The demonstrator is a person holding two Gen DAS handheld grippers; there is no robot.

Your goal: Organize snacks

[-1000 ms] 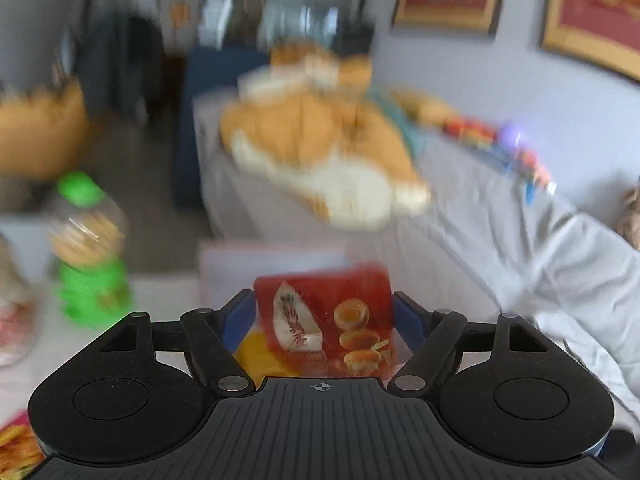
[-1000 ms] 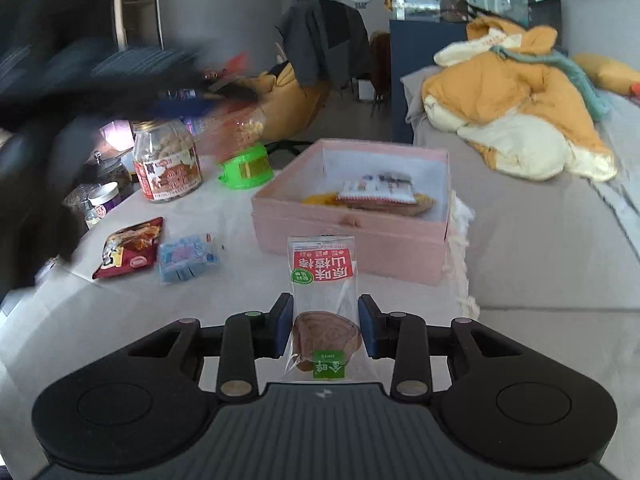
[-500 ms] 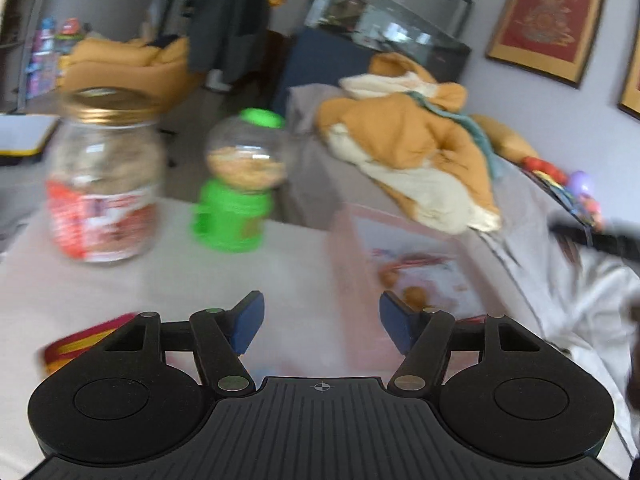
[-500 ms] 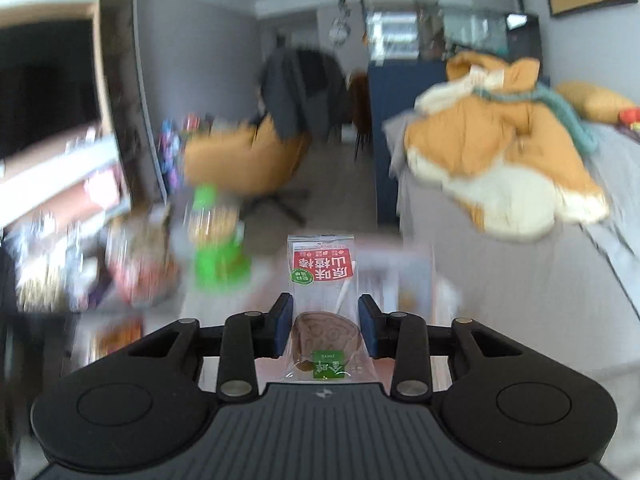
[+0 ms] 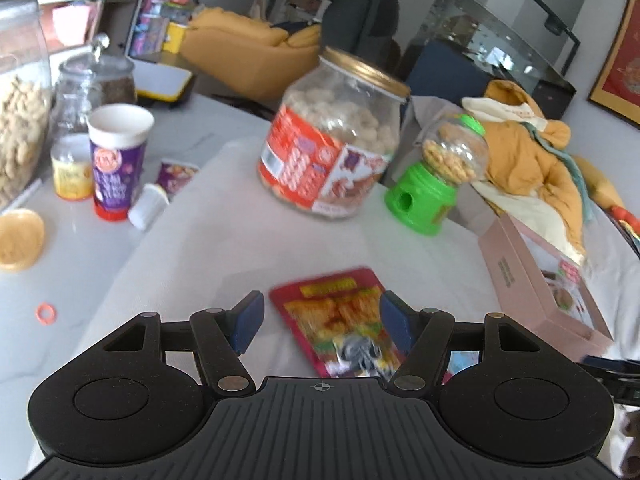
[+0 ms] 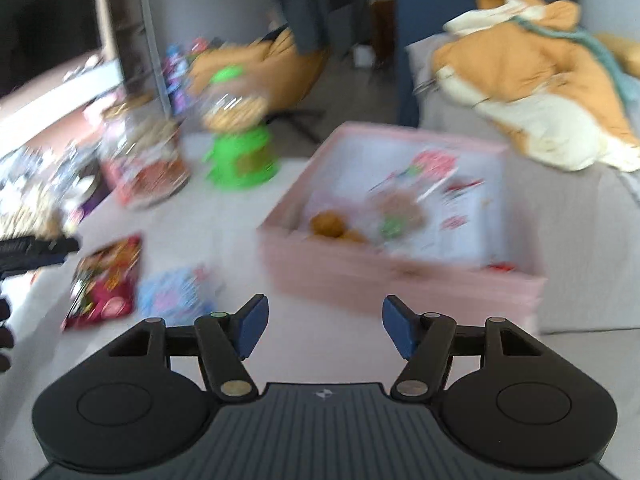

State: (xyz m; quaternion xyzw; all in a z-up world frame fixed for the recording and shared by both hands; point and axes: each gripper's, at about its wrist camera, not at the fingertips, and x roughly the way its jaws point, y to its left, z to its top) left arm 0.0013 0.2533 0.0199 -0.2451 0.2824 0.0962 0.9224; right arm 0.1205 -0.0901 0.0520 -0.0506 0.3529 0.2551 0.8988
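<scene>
Since a second earlier, the right gripper (image 6: pixel 322 326) had let go of its clear packet: its jaws had just been opening and now stood apart with nothing between them. The left gripper (image 5: pixel 322 322), which a second before held a red biscuit pouch, had swung from the bed to the worktop (image 5: pixel 224 240); its jaws stood wide and pressed on nothing.

In the left wrist view, a red snack pouch (image 5: pixel 340 320) lay flat on the worktop at lower centre, seen between the blue pads (image 5: pixel 248 322), though whether they touched it could not be told. Behind it at upper centre stood a big jar (image 5: pixel 332 140) with a gold lid, and just right of that a green dispenser (image 5: pixel 436 180). The pink box (image 5: pixel 516 264) sat at the right edge, with packets showing inside. At the left were a purple cup (image 5: pixel 118 160), a small yellow jar (image 5: pixel 72 168) and a tall glass jar (image 5: pixel 20 92) of nuts.

The right wrist view was blurred. The pink box (image 6: pixel 384 276) lay at centre right, ahead of the gripper, holding several packets and some round brown snacks. The released packet seemed to lie among them, but the blur left that unsure. At lower left the red pouch (image 6: pixel 106 280) lay on the worktop with a blue packet (image 6: pixel 176 292) just right of it. The left gripper's dark tip (image 6: pixel 36 250) showed at the left edge, near the pouch. An orange coat (image 6: pixel 532 72) lay on the bed at upper right.
</scene>
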